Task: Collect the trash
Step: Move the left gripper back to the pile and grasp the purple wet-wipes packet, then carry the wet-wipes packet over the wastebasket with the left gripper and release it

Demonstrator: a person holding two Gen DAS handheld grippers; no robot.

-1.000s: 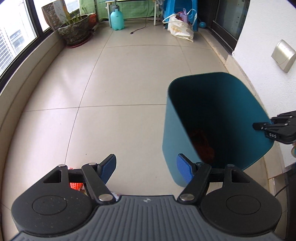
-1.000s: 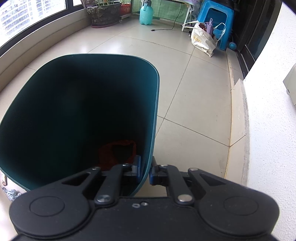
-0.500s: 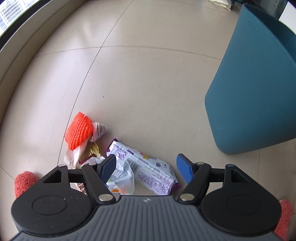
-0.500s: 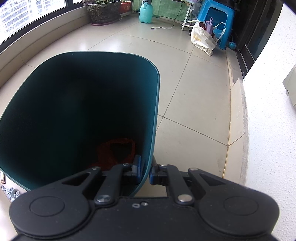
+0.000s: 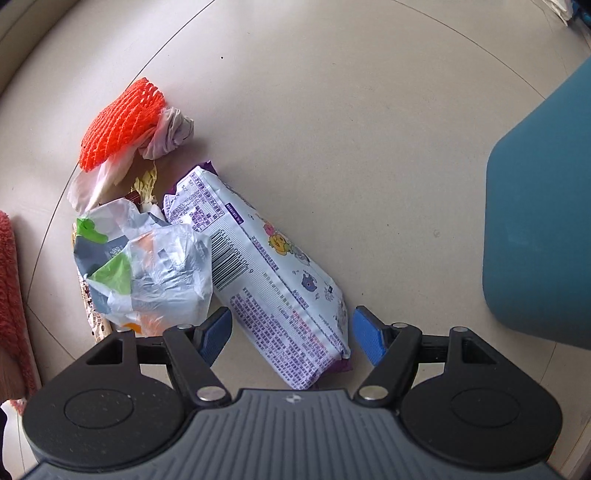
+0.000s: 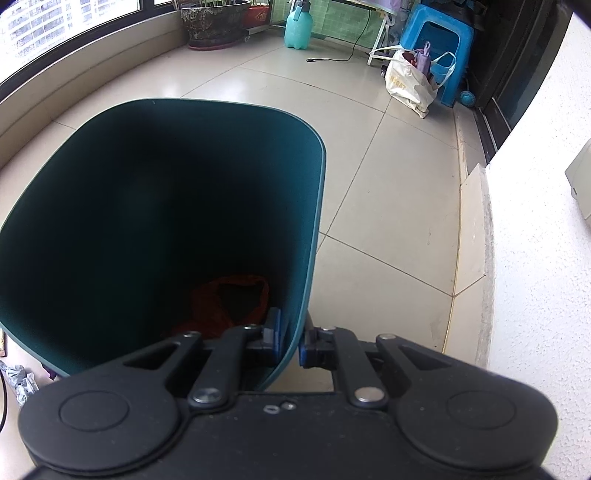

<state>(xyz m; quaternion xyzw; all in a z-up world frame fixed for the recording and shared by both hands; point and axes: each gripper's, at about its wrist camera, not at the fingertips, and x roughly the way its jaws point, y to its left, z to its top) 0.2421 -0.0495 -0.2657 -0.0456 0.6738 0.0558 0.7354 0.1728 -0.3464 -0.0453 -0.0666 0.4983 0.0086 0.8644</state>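
The left gripper (image 5: 290, 330) is pointing down at the pale tiled floor (image 5: 351, 122) with its blue-padded jaws standing wide apart and gripping nothing. Between the two pads the near end of a long white-and-purple printed plastic packet (image 5: 266, 273) is lying flat on the floor, untouched by either pad as far as the view shows. Just left of it, touching its side, a crumpled white, grey and green plastic bag (image 5: 147, 273) is sitting, with its near edge close by the left pad. Farther on, a pale leafy scrap (image 5: 103, 181) and a twisted greyish wad of paper or cloth (image 5: 171, 131) are lying against an orange foam fruit net (image 5: 123, 123). A red fuzzy fabric (image 5: 9, 280) is showing at the left edge. At the right edge the outer wall of the teal plastic trash bin (image 5: 543, 229) is standing apart from the pile.

The right gripper (image 6: 290, 341) is clamping the thin rim of that teal bin (image 6: 147, 221), one pad inside and one outside the wall. Deep in the bin a dark red crumpled thing (image 6: 229, 302) is lying. Beyond, a white shopping bag (image 6: 410, 81) is leaning by a blue plastic stool (image 6: 443, 40), with a turquoise spray bottle (image 6: 298, 29) and a dark plant pot (image 6: 214, 22) standing by the window.
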